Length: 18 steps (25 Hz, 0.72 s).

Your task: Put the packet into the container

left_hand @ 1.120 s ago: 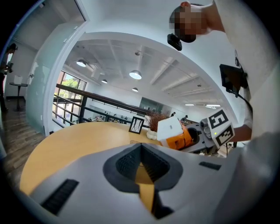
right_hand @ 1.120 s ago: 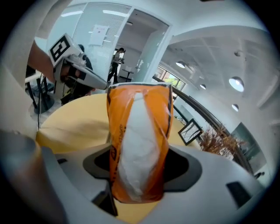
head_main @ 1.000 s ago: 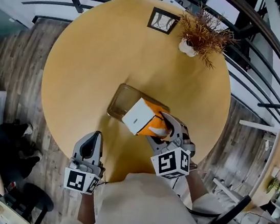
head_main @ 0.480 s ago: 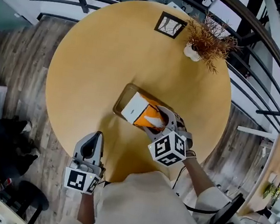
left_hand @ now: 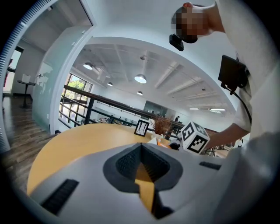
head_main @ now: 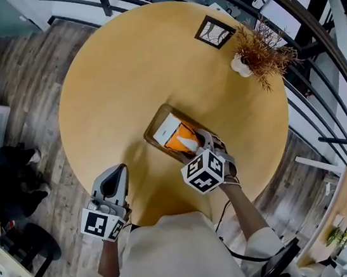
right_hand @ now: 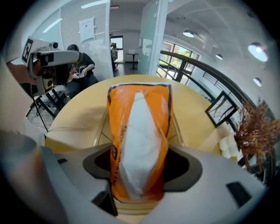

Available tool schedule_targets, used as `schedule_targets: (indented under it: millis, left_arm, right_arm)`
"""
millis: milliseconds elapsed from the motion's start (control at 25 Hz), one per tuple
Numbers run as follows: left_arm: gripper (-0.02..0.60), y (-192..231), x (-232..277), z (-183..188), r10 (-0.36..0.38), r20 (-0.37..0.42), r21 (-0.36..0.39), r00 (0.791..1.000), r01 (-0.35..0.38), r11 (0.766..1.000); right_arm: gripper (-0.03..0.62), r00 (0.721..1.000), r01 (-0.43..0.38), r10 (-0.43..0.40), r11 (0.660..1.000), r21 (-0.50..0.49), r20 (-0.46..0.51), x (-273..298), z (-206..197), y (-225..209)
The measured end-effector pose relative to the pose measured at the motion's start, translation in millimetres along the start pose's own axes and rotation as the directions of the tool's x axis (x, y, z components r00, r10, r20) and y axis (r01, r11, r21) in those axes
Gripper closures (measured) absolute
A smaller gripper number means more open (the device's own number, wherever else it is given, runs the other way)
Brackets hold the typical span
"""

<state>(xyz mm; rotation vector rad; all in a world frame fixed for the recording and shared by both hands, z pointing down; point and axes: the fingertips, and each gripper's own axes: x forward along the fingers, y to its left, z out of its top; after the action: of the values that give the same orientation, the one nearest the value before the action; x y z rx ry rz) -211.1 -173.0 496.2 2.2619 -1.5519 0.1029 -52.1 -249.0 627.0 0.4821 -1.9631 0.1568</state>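
Lowering the packet into the container looks like the step in hand. The right gripper has its jaws clamped on the near end of the packet, an orange and white bag. The bag's far end dips into the container, a clear box that sits on the round table. The near end is up by the box's rim, so the bag is tilted, not lying flat. I can't tell if the far end touches the bottom.

Next, I think the bag needs to go down a bit more. Then the jaws need to open so it drops in. The bag looks soft and puffy, so it may catch on the rim. A small push toward the far wall should help it fit.

I see nothing else in the box.

The left gripper is near the table's edge, well apart from the box. Its jaws are together with nothing between them.
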Motion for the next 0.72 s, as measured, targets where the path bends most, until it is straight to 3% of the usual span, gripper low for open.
schedule_targets:
  millis: [200,440,720]
  left_arm:
    - [0.576,0,1,1,0.002,0.002,-0.007,1.0,-0.002,1.0]
    - [0.577,3,-2,-1,0.014,0.0,-0.013,1.0,-0.014,1.0]
    - [0.577,7,-7,-2,0.028,0.008,-0.019,1.0,-0.028,0.999]
  right_arm:
    - [0.289,0.991,-0.033,0.026,0.998,-0.051,-0.13,20,-9,1]
    - [0.289,0.946,-0.133,0.121,0.991,-0.02,-0.299,41,-21,9]
    - [0.289,0.941,-0.181,0.179,0.983,0.02,-0.288,45,-19,9]
